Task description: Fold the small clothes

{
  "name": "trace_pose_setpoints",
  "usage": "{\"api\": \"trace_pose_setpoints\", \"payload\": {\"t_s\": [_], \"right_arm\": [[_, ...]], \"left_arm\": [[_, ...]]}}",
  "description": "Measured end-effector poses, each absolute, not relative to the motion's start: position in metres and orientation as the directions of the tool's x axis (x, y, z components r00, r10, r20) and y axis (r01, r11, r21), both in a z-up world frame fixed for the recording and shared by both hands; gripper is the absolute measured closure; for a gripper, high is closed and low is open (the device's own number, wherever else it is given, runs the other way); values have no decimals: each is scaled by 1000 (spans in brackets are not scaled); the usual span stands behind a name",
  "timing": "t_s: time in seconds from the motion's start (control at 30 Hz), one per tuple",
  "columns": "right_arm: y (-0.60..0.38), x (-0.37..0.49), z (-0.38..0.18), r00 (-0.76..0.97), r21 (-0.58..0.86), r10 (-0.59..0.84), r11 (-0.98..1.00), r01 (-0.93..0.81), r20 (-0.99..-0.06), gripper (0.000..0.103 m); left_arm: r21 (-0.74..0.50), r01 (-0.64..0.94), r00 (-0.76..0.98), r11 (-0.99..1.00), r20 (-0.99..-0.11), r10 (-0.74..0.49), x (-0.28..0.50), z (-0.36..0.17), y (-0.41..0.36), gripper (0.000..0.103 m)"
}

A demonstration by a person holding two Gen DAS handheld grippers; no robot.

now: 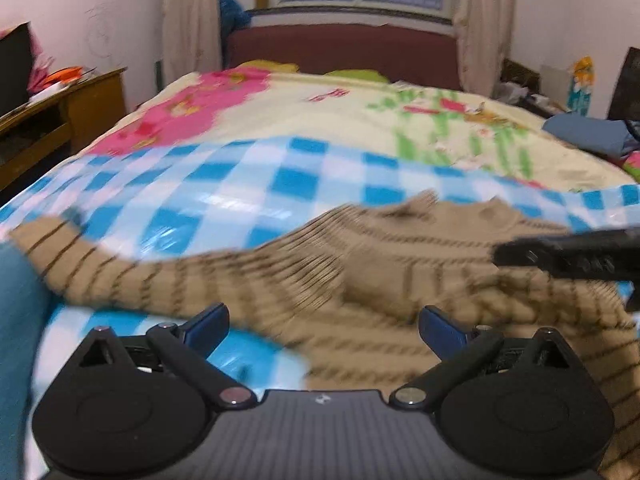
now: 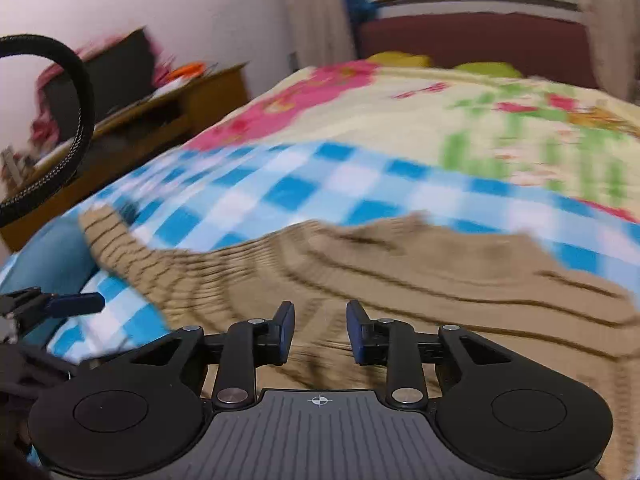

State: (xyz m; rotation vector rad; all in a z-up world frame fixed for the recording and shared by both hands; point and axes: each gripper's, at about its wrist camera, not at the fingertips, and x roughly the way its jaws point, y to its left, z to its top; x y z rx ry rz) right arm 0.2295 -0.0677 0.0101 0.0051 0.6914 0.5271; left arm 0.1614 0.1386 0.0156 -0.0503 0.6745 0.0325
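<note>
A small tan sweater with thin dark stripes (image 1: pixel 400 280) lies spread on a blue-and-white checked sheet (image 1: pixel 248 184) on the bed. One sleeve (image 1: pixel 72 256) stretches to the left. My left gripper (image 1: pixel 324 324) is open and empty just above the sweater's lower edge. My right gripper (image 2: pixel 320 320) hovers over the sweater's body (image 2: pixel 420 280), its jaws partly open with nothing between them. The right gripper also shows in the left wrist view (image 1: pixel 568 258) at the right edge. The left gripper's finger shows in the right wrist view (image 2: pixel 76 304) at the left.
A floral quilt (image 1: pixel 360 120) covers the bed beyond the checked sheet. A folded blue cloth (image 1: pixel 588 136) lies at the bed's right edge. A wooden desk (image 1: pixel 60 120) stands on the left. A teal item (image 1: pixel 16 320) lies at the near left. A black cable (image 2: pixel 76 120) loops on the left.
</note>
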Motion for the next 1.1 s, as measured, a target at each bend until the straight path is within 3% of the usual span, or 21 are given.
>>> {"api": "trace_pose_setpoints", "payload": {"t_s": [0.17, 0.3, 0.43, 0.53, 0.7, 0.87, 1.1], "right_arm": [[-134, 236, -11, 679, 128, 309, 944, -304, -665, 74], [-162, 235, -32, 681, 67, 216, 969, -239, -700, 75], [-172, 232, -35, 689, 68, 221, 968, -243, -690, 78], [-168, 232, -27, 701, 82, 221, 970, -227, -678, 74], [-133, 227, -14, 692, 116, 341, 929, -350, -637, 72], [-97, 235, -35, 606, 66, 344, 899, -433, -717, 71], [-74, 229, -5, 626, 40, 371, 878, -477, -686, 70]], "left_arm": [[-42, -12, 786, 999, -618, -17, 211, 5, 108, 0], [22, -38, 727, 999, -685, 43, 237, -21, 97, 0], [92, -46, 701, 995, -707, 97, 228, -38, 102, 0], [94, -55, 698, 994, -708, 105, 221, -34, 108, 0], [88, -56, 705, 995, -702, 102, 218, -26, 105, 0], [73, -84, 686, 994, -720, 110, 215, -32, 114, 0], [35, -169, 703, 985, -696, 145, 167, -18, 132, 0]]}}
